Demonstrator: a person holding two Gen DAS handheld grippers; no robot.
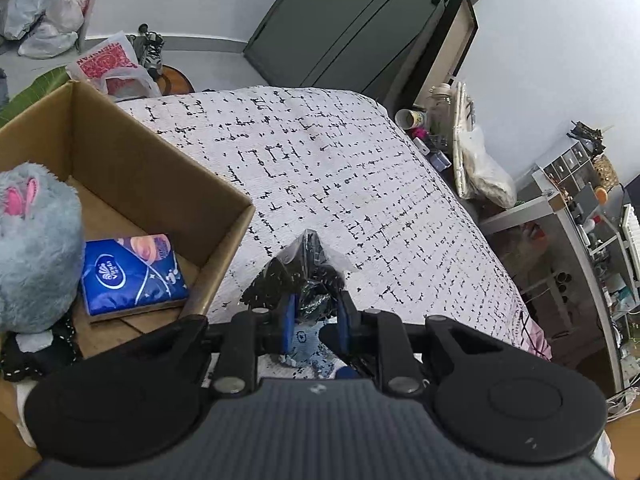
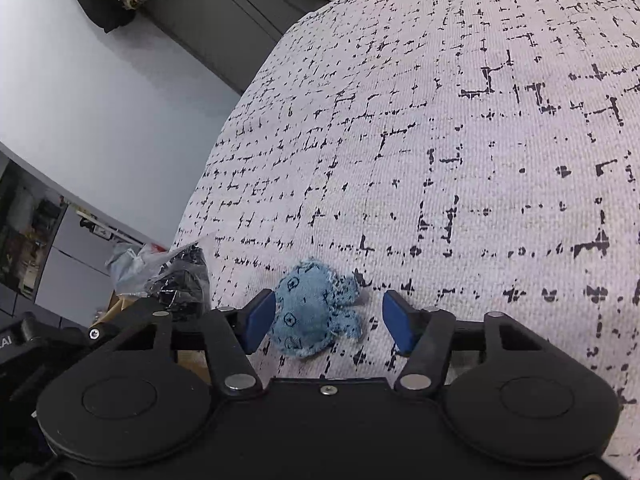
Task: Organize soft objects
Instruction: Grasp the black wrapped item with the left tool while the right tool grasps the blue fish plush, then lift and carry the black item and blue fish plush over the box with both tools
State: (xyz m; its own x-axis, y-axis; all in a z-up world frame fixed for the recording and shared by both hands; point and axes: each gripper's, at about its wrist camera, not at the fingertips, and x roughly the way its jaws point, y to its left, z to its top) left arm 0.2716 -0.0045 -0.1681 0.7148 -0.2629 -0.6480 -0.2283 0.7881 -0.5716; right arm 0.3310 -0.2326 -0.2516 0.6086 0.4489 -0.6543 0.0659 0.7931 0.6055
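Bedding in white woven fabric with a broken black grid pattern point(image 1: 360, 184) fills the centre of the left wrist view and most of the right wrist view. Along the left edge of the left wrist view stands an open brown cardboard box point(image 1: 132, 168); inside it, at the far left, sits a fluffy grey-blue plush toy with pink ears point(image 1: 32, 240), and just right of that lies a dark blue rectangular tissue pack point(image 1: 132, 274) flat on the box floor. At lower centre of the same view the left gripper point(image 1: 316, 312) has its blue-padded jaws drawn close together, clamped on a crinkled clear plastic bag of black fabric point(image 1: 304, 268), raised beside the box's right wall. At lower centre of the right wrist view the right gripper point(image 2: 328, 320) stands wide apart and holds nothing; a small frayed light-blue denim soft toy point(image 2: 312, 312) lies on the bedding between its fingers, nearer the left one.
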